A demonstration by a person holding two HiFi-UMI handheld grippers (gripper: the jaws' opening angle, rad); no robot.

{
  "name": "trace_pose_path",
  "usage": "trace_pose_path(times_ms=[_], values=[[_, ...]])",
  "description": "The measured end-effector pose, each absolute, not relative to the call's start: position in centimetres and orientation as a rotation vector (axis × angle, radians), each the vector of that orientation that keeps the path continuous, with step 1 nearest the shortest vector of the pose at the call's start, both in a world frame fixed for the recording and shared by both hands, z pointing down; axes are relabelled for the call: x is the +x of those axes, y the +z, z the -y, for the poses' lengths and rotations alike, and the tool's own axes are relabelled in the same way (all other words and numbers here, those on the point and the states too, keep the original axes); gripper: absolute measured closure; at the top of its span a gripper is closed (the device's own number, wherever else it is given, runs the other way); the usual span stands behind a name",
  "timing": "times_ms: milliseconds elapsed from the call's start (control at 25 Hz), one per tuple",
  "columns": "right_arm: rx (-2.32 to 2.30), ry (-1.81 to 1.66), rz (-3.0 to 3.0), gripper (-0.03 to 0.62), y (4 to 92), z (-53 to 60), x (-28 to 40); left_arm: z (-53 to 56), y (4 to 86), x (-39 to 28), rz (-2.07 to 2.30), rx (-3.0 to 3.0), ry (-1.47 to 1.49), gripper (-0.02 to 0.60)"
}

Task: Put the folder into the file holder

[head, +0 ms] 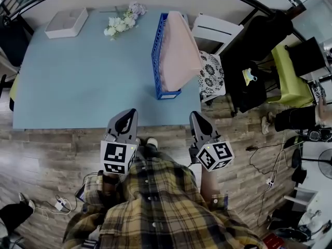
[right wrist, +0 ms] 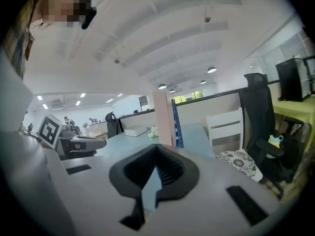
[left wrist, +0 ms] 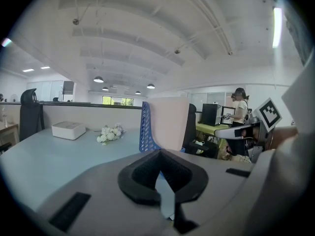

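Observation:
The pink folder (head: pixel 179 51) stands upright inside the blue mesh file holder (head: pixel 157 61) at the right side of the light blue table (head: pixel 78 82). Both grippers hang back from the table's near edge, close to the person's body. My left gripper (head: pixel 129 114) is shut with nothing in it, and my right gripper (head: pixel 195 116) is shut and empty too. In the left gripper view the folder (left wrist: pixel 170 122) and holder (left wrist: pixel 144 129) rise beyond the shut left gripper (left wrist: pixel 160 154). In the right gripper view the folder (right wrist: pixel 162 117) stands left of the holder (right wrist: pixel 176 124), past the right gripper (right wrist: pixel 157 149).
A white tray (head: pixel 66 22) and a bunch of white flowers (head: pixel 122 21) lie at the table's far side. A white chair with a patterned cushion (head: pixel 211 71) and a black office chair (head: pixel 254 51) stand right of the table. Cables (head: pixel 59 204) lie on the wooden floor.

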State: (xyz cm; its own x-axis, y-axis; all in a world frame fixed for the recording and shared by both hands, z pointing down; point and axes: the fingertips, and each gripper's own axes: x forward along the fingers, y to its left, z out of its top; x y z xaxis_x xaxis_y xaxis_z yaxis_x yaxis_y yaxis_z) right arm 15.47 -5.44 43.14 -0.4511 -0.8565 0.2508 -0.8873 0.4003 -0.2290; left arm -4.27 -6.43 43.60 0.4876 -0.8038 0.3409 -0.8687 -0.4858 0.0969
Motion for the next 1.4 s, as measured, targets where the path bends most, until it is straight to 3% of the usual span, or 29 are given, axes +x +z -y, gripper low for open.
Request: trace_pose_path(times_ms=[1400], values=[[1.597,0.487,2.514,0.592,43.74,5.58,15.65,6.98,44.2,-4.39,1.417,2.469,0.381,0.589]])
